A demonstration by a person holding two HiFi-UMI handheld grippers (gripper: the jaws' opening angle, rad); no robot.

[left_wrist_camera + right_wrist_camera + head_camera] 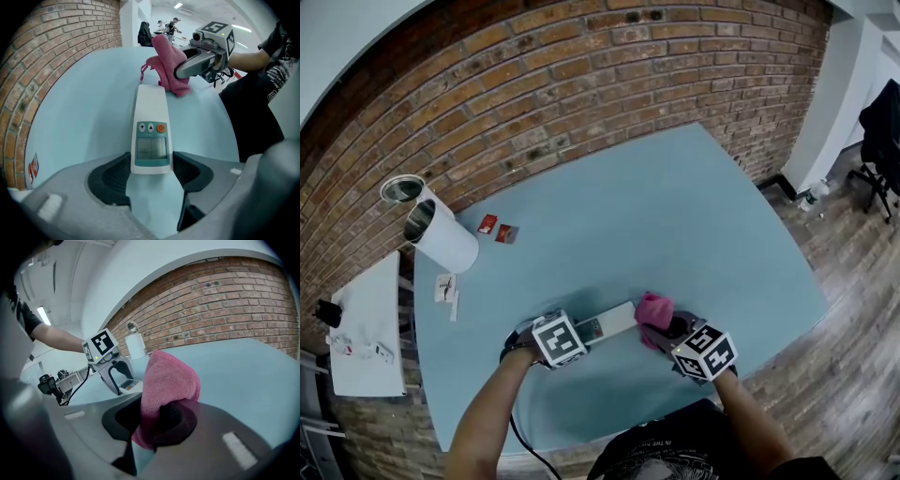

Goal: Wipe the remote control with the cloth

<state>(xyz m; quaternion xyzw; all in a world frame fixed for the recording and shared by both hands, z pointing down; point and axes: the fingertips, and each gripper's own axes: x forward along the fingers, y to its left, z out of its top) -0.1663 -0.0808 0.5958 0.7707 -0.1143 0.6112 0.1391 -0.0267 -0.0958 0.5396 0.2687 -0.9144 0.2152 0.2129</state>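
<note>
Left gripper (581, 334) on remote (611, 322), cylinder (445, 242) apart

Grey right claw (180, 70), black-white marker cube (218, 30)

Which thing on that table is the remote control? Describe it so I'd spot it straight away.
On the pale blue table beside the brick wall, look at the near edge. The remote control is the long white bar clamped at one end in the left tongs. Unlike the pink cloth at its other end, it is flat, with a small screen and an orange button.
</note>
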